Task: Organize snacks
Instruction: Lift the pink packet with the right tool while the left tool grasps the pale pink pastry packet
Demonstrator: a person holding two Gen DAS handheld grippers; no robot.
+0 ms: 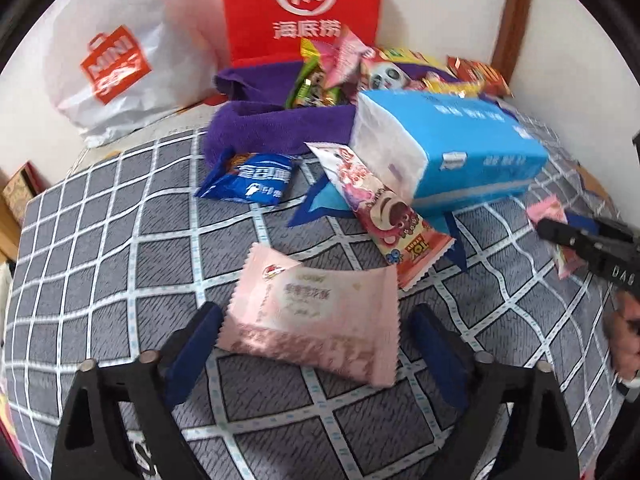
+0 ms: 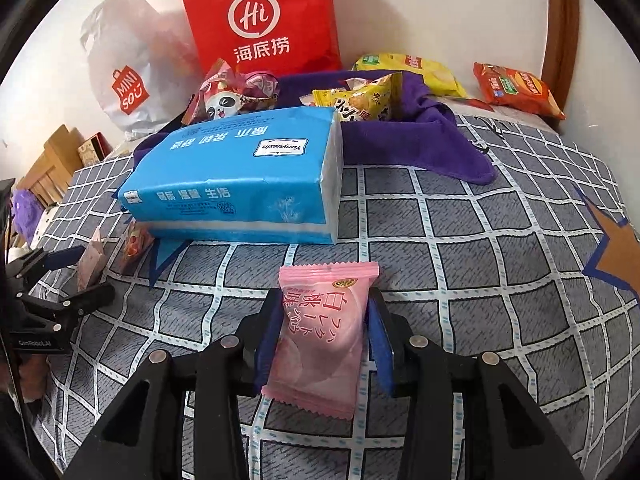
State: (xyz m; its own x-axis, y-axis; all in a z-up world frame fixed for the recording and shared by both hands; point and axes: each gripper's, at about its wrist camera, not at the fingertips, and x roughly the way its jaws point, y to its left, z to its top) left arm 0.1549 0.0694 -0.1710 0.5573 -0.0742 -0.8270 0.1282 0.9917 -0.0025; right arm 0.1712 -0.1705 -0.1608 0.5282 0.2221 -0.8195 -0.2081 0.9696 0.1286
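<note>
A pale pink snack packet (image 1: 312,320) sits between the blue pads of my left gripper (image 1: 314,312), which is shut on its two side edges just above the checked bedspread (image 1: 120,260). In the right wrist view my right gripper (image 2: 324,300) is shut on a brighter pink peach packet (image 2: 324,336), pads against its long sides. The left gripper (image 2: 94,274) shows at that view's left edge with its packet on edge. A blue snack packet (image 1: 248,180) and a strawberry-bear bar (image 1: 384,212) lie loose ahead.
A blue tissue pack (image 2: 240,172) lies mid-bed in front of a purple towel (image 2: 420,136) heaped with several snacks. A red bag (image 2: 260,16) and a white shopping bag (image 2: 128,80) lean on the wall. Yellow (image 2: 416,68) and orange (image 2: 516,88) bags lie far right.
</note>
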